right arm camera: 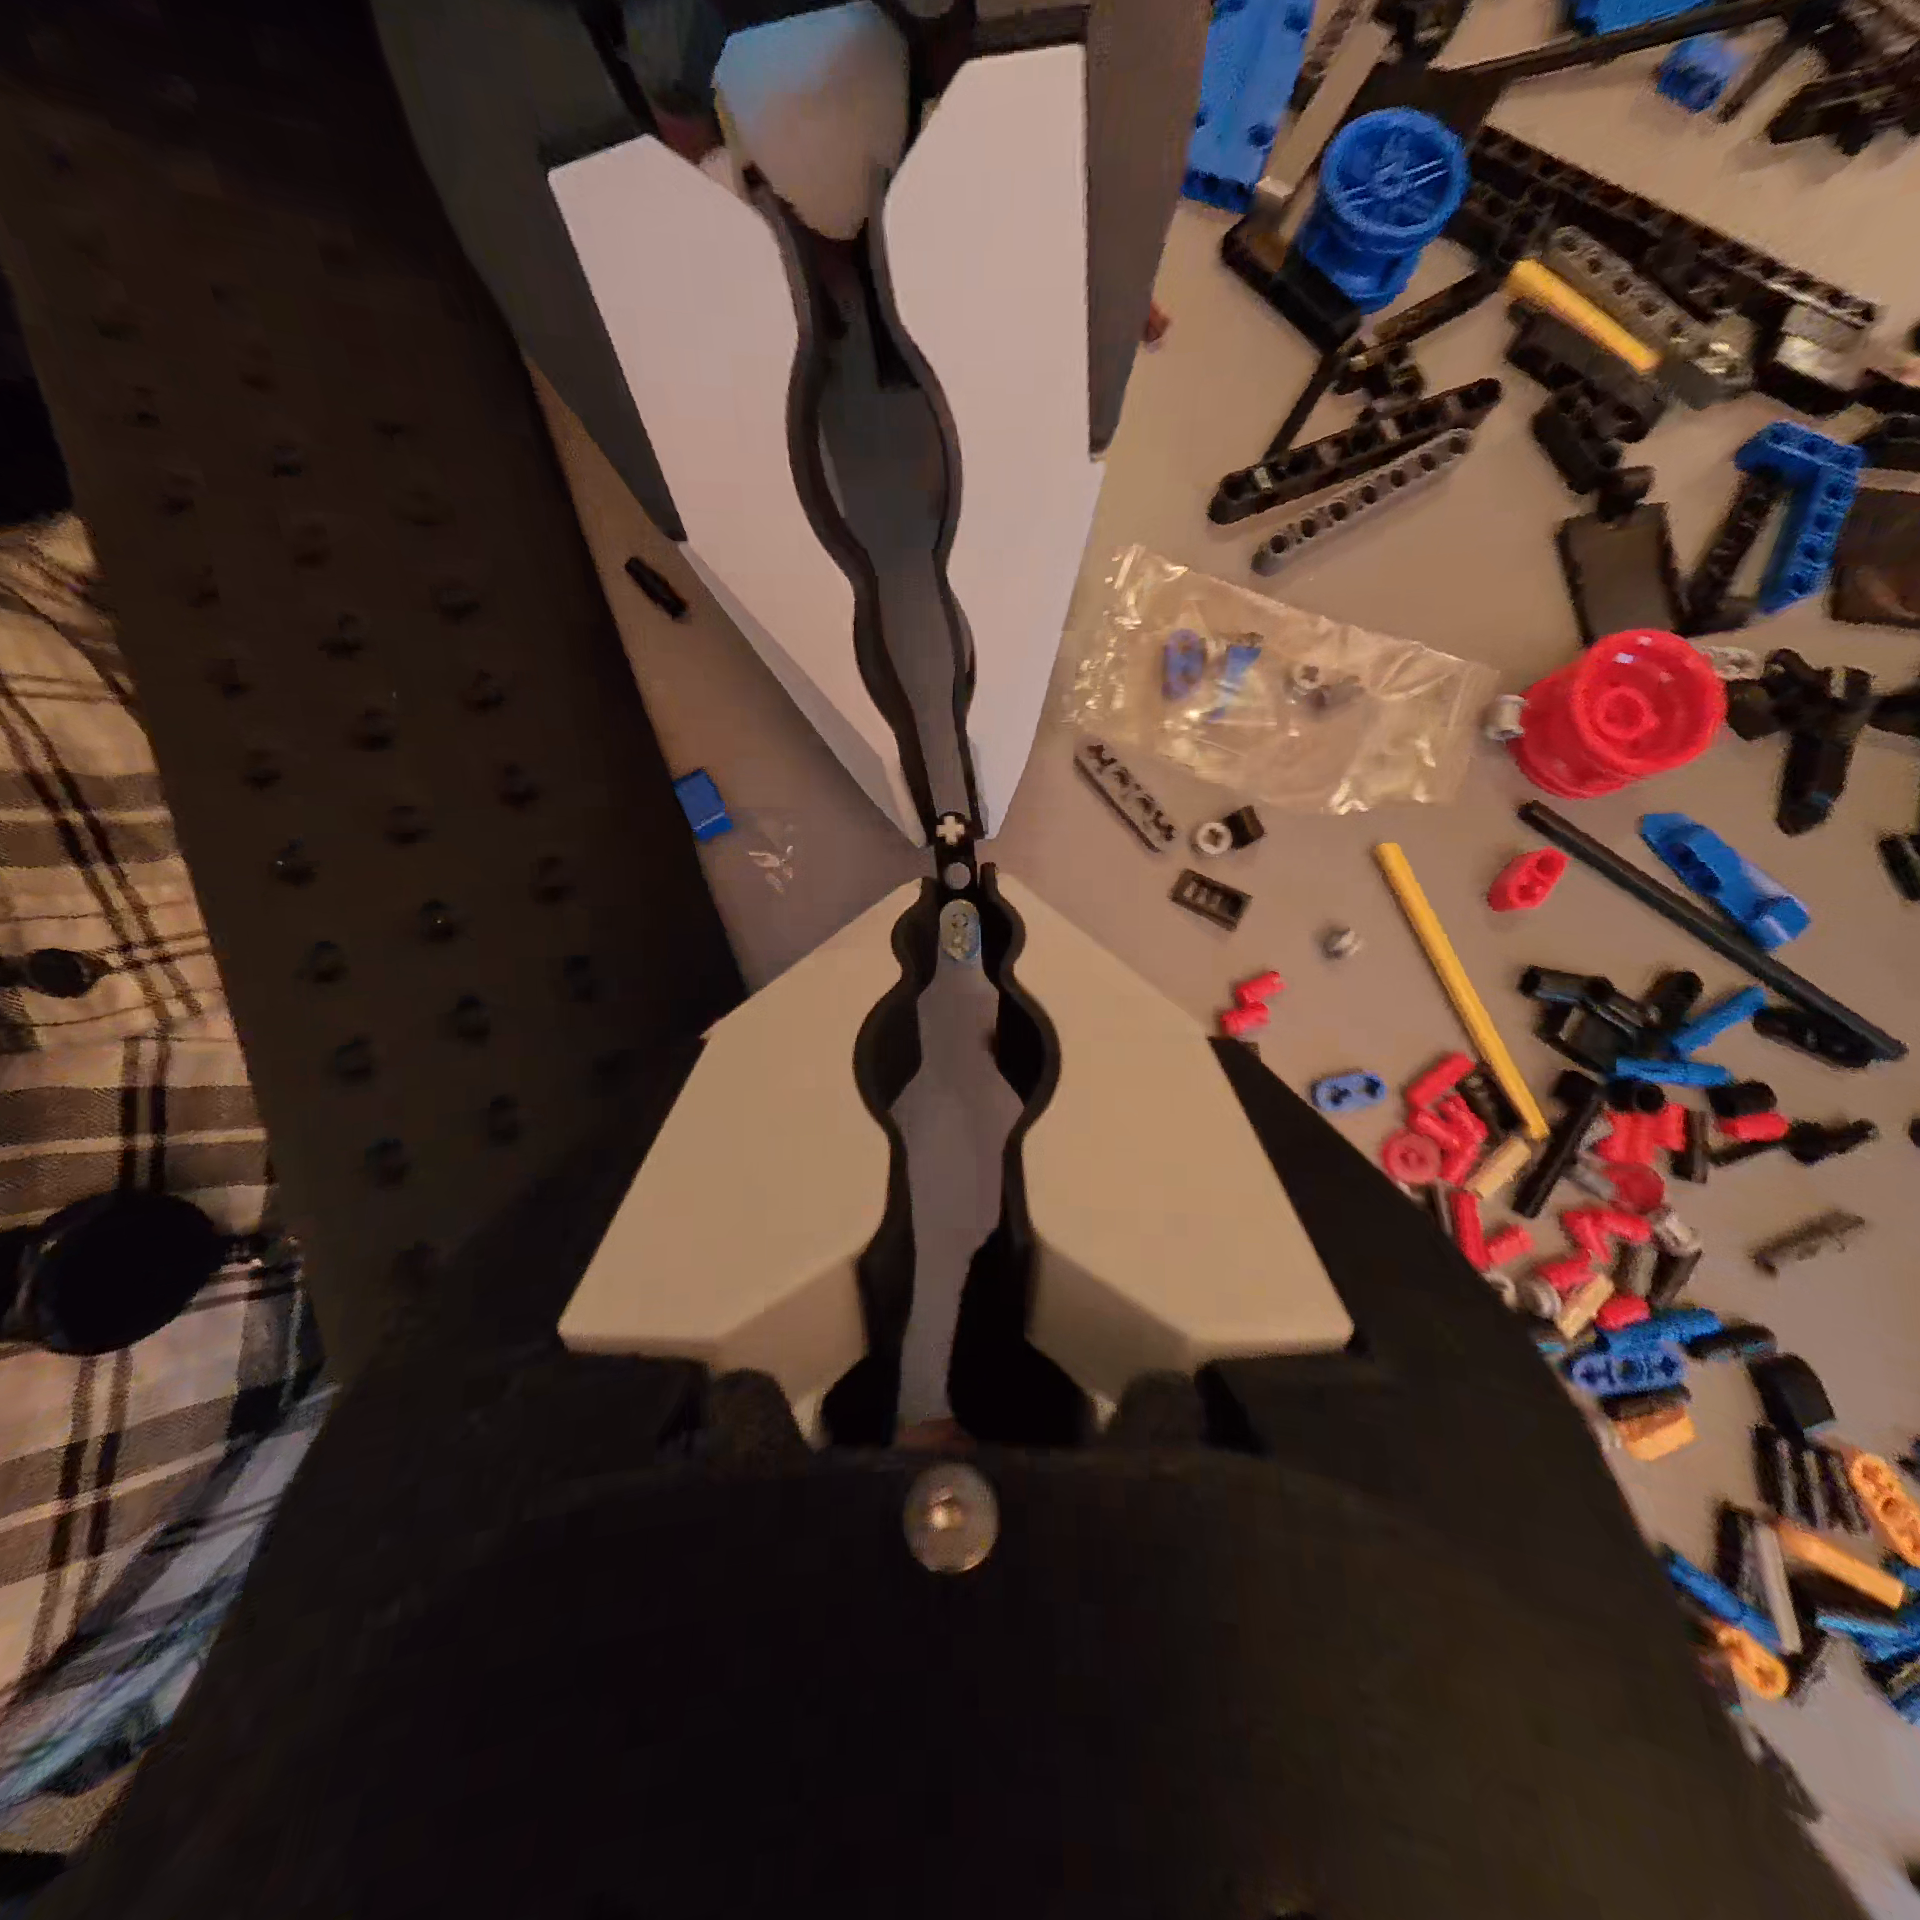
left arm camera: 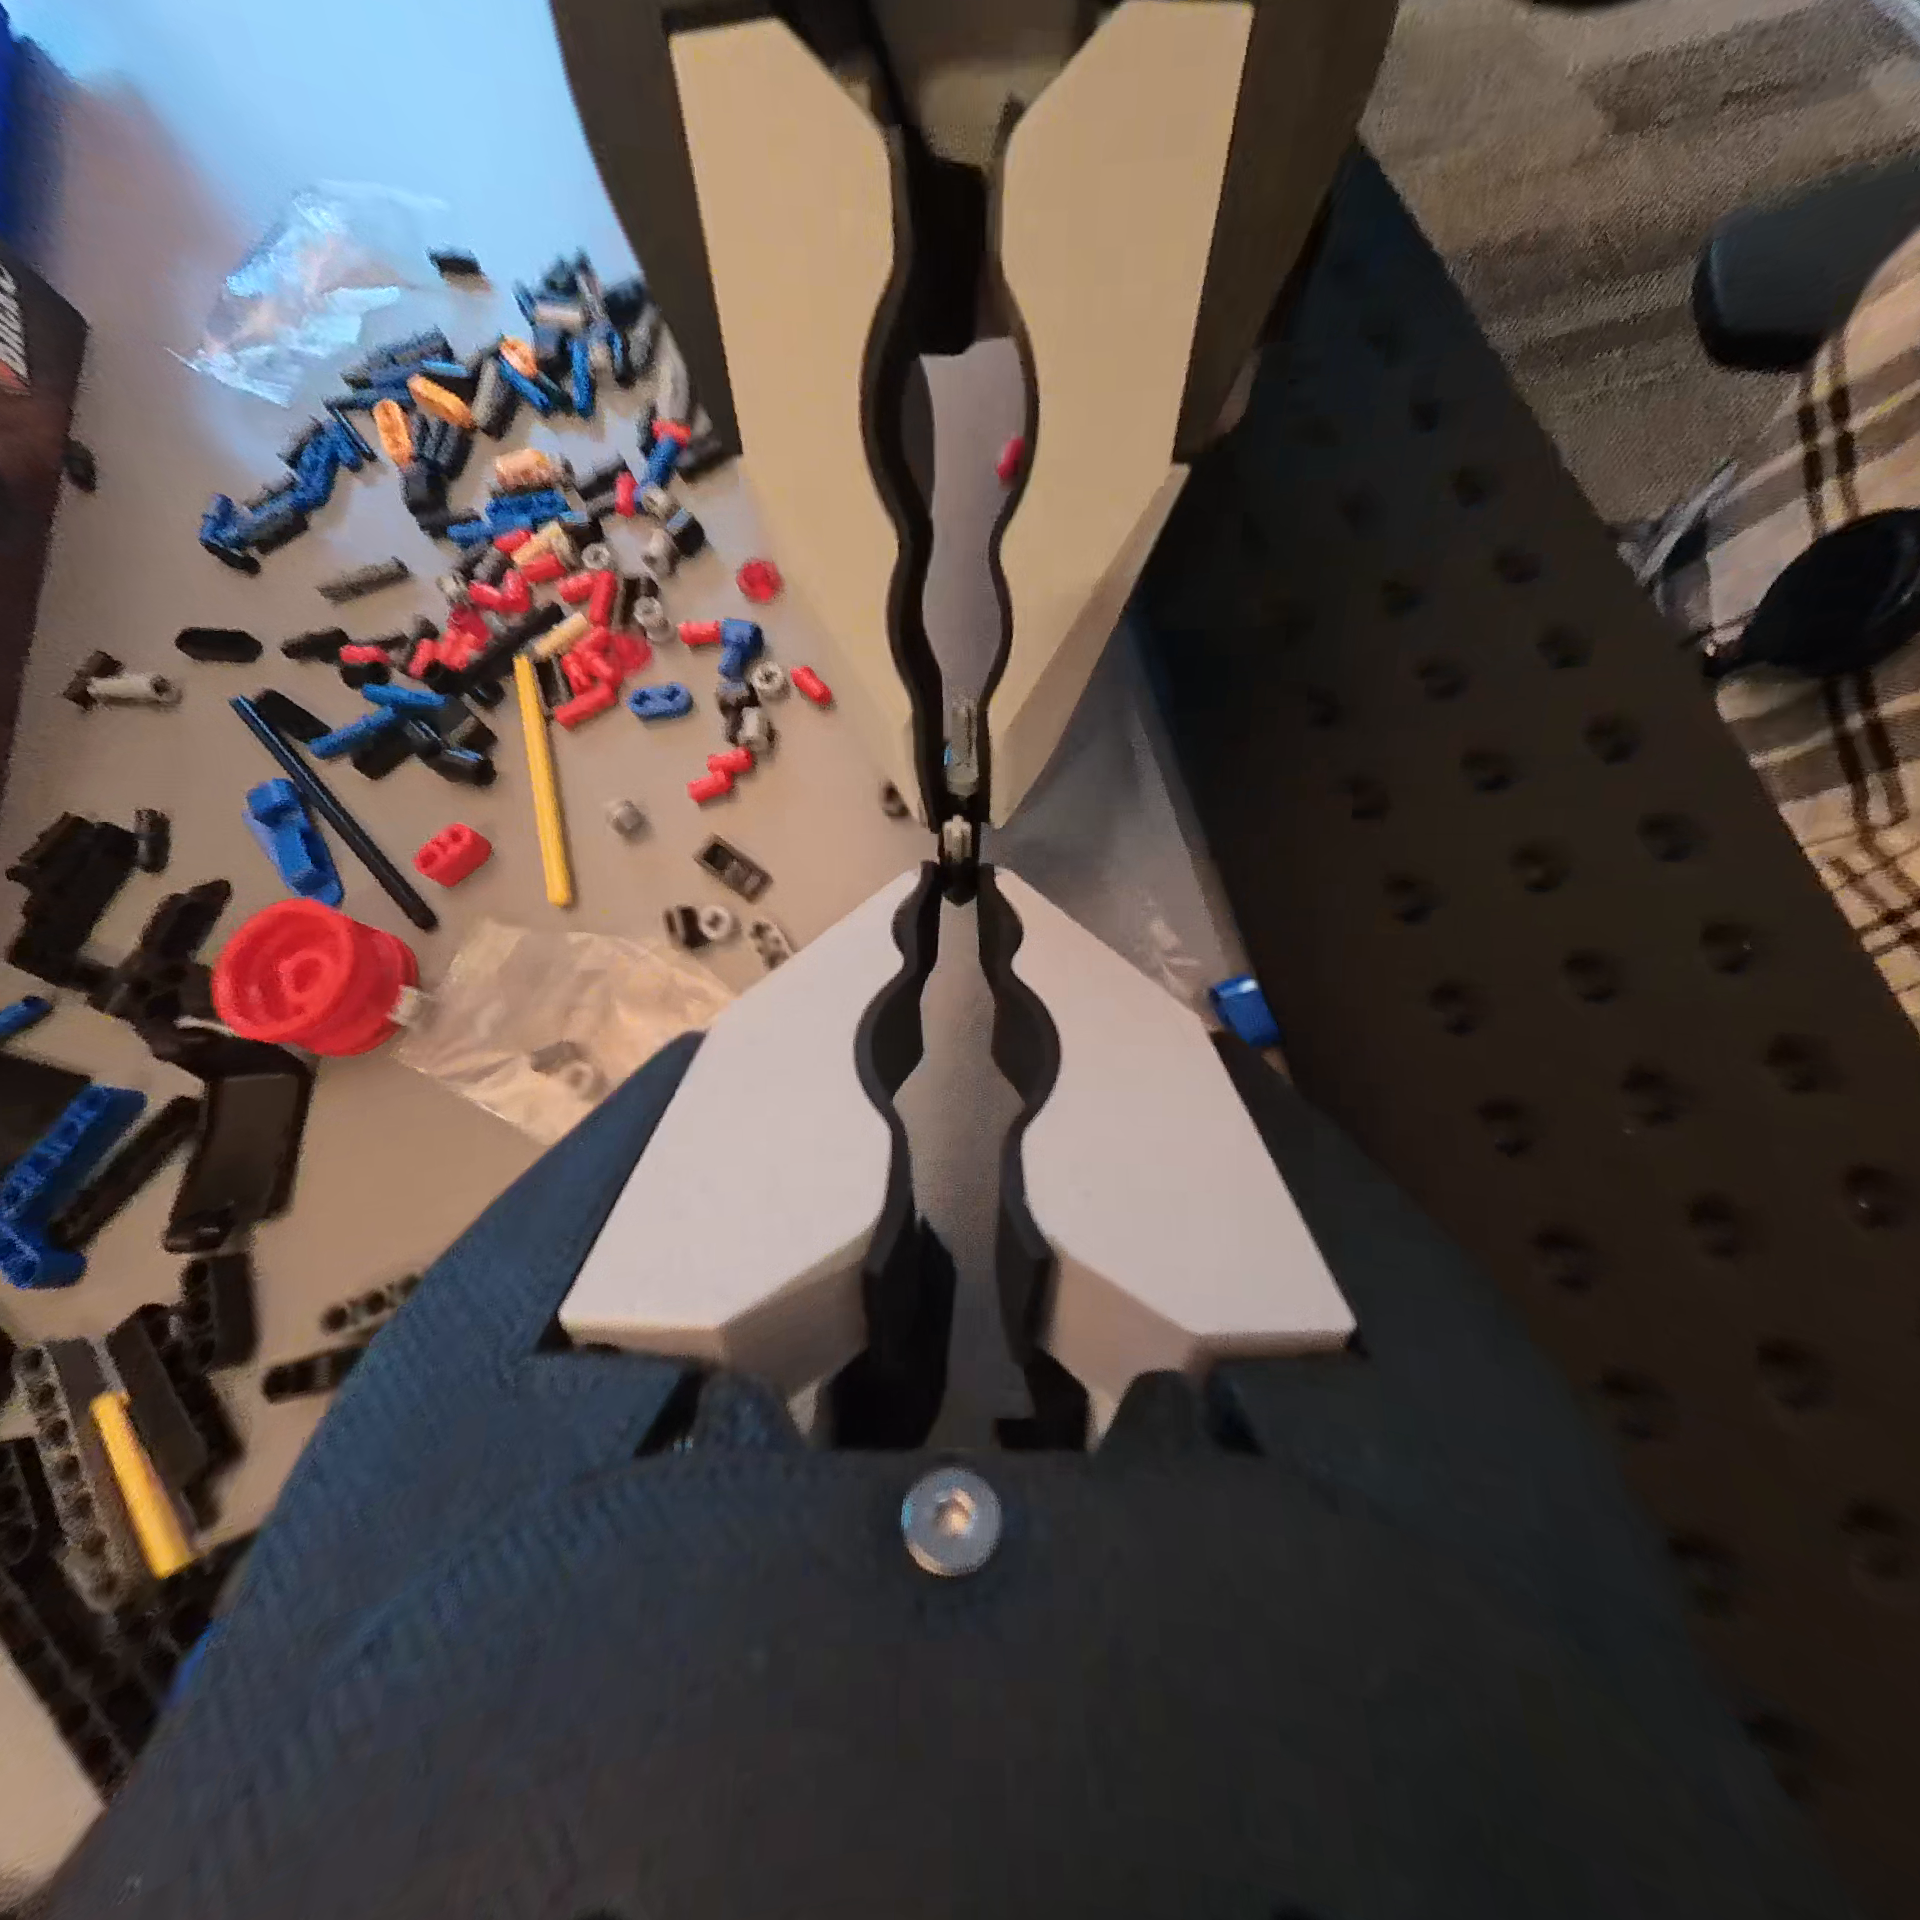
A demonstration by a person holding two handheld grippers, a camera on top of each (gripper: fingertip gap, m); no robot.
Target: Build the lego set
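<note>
My left gripper (left arm camera: 958, 883) is clamped on a small black connector (left arm camera: 957, 844), and my right gripper (right arm camera: 957, 906), coming in from twelve o'clock, is pinched on a grey pin (right arm camera: 958, 932) that meets it tip to tip above the desk (left arm camera: 156, 582). The joint is tiny and blurred, so I think the pin is only partly seated. To do this well I'd keep both axes in line and press straight, with the loose pieces (left arm camera: 540, 582) spread at ten o'clock.

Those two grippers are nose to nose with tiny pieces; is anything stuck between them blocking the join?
Nothing visible does. The left gripper and right gripper meet tip to tip, sharing a small black piece with a grey pin; only bare table lies beneath.
</note>
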